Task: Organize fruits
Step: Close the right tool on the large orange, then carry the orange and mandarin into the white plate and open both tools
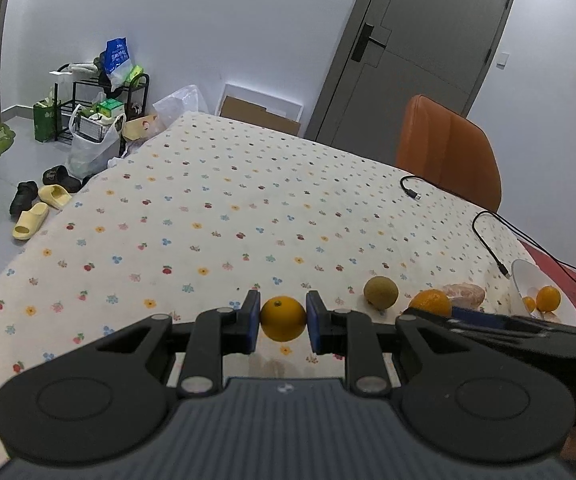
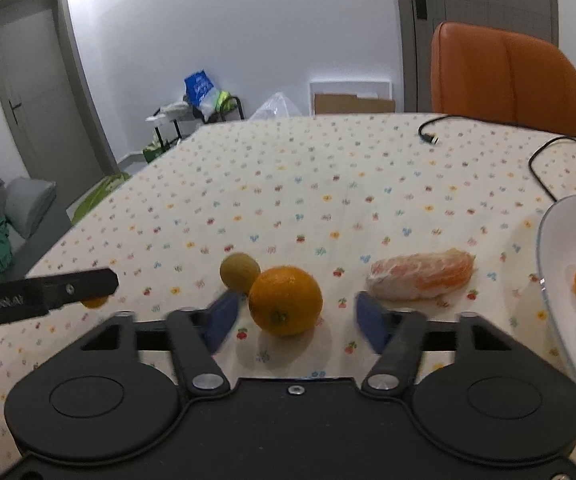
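Fruit lay along the near edge of the table [image 1: 215, 208]. The left gripper [image 1: 283, 320] was clenched on a small yellow orange [image 1: 283, 319], pads touching both its sides. The right gripper [image 2: 294, 318] stood released, fingers wide either side of the big orange [image 2: 285, 300] straight ahead, so that hand was nearer it. The white bowl [image 2: 560, 240] sat at the right edge, holding small fruits. Only the right view showed the peeled segment [image 2: 422, 276] whole; the left view alone showed the held fruit clearly.

Matt printed cloth tablecloth [image 2: 288, 184], glossy white bowl [image 2: 560, 240]
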The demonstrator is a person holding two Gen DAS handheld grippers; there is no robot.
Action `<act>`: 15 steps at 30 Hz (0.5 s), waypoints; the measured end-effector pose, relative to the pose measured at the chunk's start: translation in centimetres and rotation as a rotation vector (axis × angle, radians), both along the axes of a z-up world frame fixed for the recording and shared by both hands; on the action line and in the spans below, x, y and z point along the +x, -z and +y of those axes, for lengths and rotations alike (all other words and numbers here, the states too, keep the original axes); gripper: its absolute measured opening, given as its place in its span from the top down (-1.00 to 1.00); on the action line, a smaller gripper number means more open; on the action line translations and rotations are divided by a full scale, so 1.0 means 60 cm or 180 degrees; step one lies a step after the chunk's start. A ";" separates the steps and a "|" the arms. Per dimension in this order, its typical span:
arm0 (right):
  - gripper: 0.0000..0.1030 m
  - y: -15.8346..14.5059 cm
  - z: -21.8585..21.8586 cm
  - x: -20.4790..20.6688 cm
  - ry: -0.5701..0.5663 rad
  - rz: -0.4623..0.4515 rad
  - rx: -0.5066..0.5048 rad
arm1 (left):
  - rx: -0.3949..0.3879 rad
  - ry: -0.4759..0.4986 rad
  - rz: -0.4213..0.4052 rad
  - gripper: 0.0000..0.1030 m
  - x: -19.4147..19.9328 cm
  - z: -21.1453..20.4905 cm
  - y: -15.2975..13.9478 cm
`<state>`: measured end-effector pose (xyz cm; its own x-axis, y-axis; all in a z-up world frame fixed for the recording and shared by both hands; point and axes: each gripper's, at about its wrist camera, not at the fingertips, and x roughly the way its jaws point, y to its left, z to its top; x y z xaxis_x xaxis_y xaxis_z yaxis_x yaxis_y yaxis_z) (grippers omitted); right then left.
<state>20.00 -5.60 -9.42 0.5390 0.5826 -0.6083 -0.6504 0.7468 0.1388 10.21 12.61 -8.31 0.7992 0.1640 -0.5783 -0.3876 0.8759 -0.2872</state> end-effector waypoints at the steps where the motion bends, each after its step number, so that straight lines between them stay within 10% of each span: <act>1: 0.15 0.001 0.001 -0.003 -0.0008 -0.0052 -0.0033 | -0.0002 -0.0011 -0.0005 0.56 0.000 -0.001 -0.001; 15: 0.29 -0.028 -0.066 -0.023 0.0016 -0.0103 0.0125 | 0.0001 0.0183 -0.0061 0.56 0.027 -0.037 -0.014</act>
